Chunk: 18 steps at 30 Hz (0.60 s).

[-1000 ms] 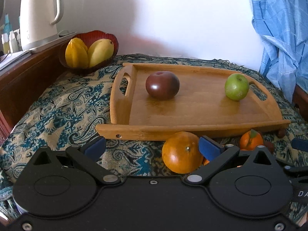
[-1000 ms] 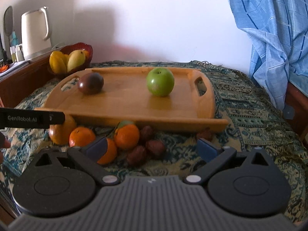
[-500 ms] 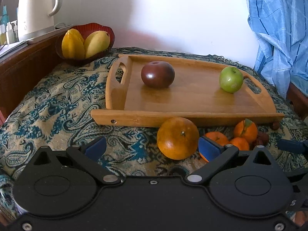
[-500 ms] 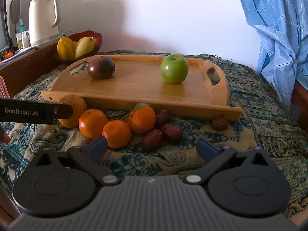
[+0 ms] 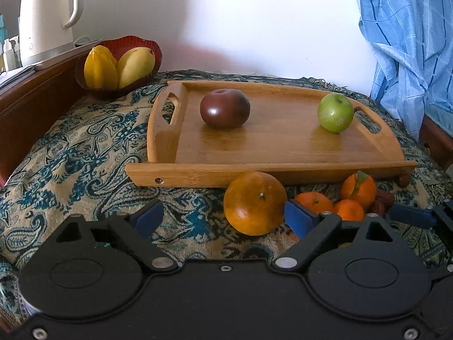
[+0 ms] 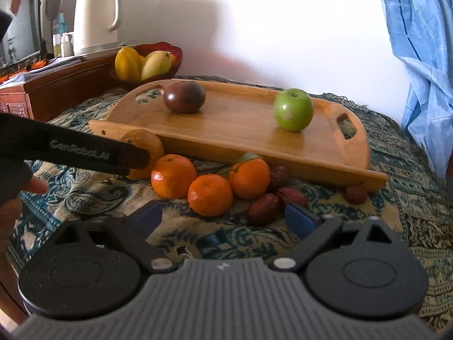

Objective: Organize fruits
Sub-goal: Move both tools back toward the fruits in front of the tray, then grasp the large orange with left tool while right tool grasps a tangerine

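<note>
A wooden tray holds a dark red apple and a green apple. In front of it on the cloth lie a large orange, three tangerines and several brown dates. My left gripper has the large orange between its jaws. They are closing: the right pad is at the fruit and the left pad is well clear. My right gripper is also closing, wide apart, with one tangerine just ahead between its fingers and untouched. The left gripper's black finger hides part of the orange.
A red bowl of yellow fruit stands at the back left beside a dark wooden cabinet with a white kettle. Blue striped cloth hangs at the right. A hand shows at the left edge.
The right gripper has shifted left and rolled, so the tangerines now sit between its fingers. Both grippers' jaws have narrowed a little. The left gripper has barely moved.
</note>
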Each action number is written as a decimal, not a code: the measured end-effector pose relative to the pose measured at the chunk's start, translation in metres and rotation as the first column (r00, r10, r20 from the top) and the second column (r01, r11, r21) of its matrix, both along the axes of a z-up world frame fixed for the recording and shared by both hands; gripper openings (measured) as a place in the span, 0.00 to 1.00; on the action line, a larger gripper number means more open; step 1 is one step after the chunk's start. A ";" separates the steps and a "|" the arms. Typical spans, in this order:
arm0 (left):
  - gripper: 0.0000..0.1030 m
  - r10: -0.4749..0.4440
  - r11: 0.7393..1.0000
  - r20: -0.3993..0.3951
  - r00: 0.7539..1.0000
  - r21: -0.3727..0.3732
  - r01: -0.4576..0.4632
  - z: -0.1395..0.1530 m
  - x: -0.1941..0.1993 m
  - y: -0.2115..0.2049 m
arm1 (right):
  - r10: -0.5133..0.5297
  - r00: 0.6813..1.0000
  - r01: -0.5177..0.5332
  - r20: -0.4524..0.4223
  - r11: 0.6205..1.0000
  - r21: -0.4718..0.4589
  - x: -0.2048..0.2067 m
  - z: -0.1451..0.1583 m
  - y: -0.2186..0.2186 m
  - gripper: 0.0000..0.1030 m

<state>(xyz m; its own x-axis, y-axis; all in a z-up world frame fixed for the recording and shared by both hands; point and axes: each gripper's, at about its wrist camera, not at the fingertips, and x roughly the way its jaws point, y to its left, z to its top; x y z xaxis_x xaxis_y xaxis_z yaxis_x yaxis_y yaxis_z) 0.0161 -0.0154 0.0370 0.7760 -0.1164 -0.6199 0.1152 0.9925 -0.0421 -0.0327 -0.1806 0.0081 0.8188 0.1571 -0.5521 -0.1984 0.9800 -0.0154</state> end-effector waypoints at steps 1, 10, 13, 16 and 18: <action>0.85 -0.004 1.000 -0.001 1.000 -0.005 0.004 0.000 0.000 0.000 | 0.003 1.000 -0.003 0.003 1.000 0.000 -0.001 0.000 0.000 0.91; 0.65 -0.055 0.998 -0.004 0.998 -0.019 0.055 0.001 -0.002 -0.006 | 0.013 0.998 -0.011 0.067 0.999 -0.032 -0.007 0.003 0.006 0.68; 0.61 -0.063 0.998 -0.001 0.998 -0.019 0.063 0.001 -0.002 -0.007 | 0.018 0.997 -0.015 0.077 0.999 -0.041 -0.008 0.003 0.008 0.60; 0.59 -0.063 0.998 0.001 0.998 -0.027 0.063 0.001 -0.001 -0.008 | 0.020 0.996 -0.016 0.084 0.999 -0.048 -0.008 0.003 0.010 0.57; 0.58 -0.062 0.998 0.003 0.998 -0.030 0.062 0.000 -0.001 -0.008 | 0.021 0.996 -0.016 0.087 0.998 -0.055 -0.007 0.002 0.012 0.53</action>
<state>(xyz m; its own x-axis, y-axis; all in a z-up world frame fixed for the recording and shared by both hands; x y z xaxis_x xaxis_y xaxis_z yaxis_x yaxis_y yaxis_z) 0.0151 -0.0235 0.0375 0.7680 -0.1828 -0.6138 0.1763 0.9817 -0.0717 -0.0402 -0.1684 0.0102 0.8615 0.1440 -0.4868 -0.2119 0.9734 -0.0869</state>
